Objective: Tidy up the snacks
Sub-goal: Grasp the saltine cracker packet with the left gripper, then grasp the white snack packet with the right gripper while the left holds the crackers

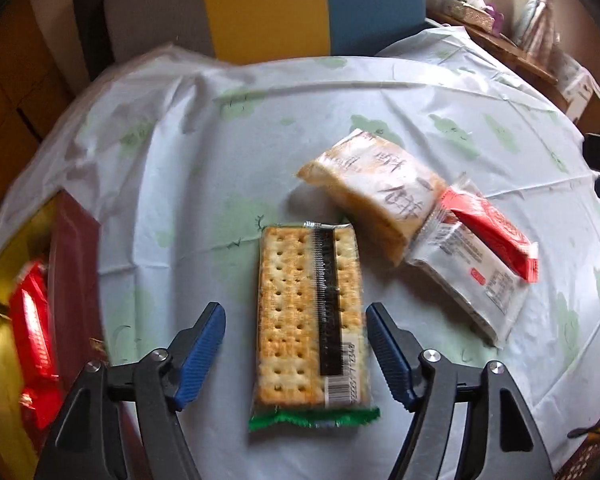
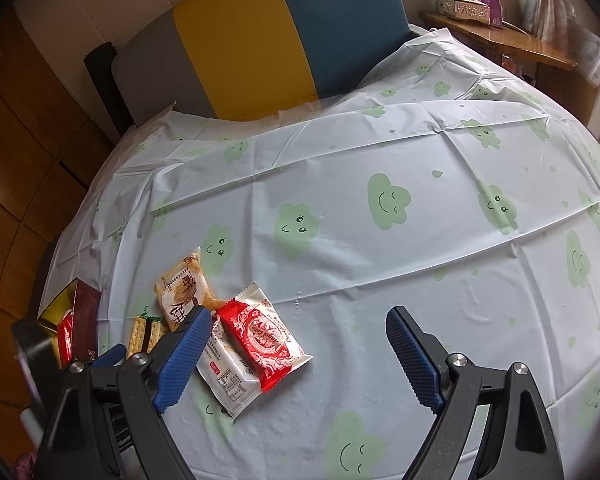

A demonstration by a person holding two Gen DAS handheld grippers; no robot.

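A table under a cloud-printed cloth (image 2: 380, 168) holds the work. Nearest, the left gripper (image 1: 296, 336) stands wide around a cracker pack (image 1: 308, 316) without pressing it; the right gripper (image 2: 300, 348) is wide and empty. One red packet (image 1: 34, 340) sits boxed (image 1: 74, 264); beyond, three wrappers wait, lettering unreadable.

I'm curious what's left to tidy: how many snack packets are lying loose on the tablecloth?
4: cracker packet between the left gripper's open fingers, pastry packet behind it, white packet and red packet overlapping beside.
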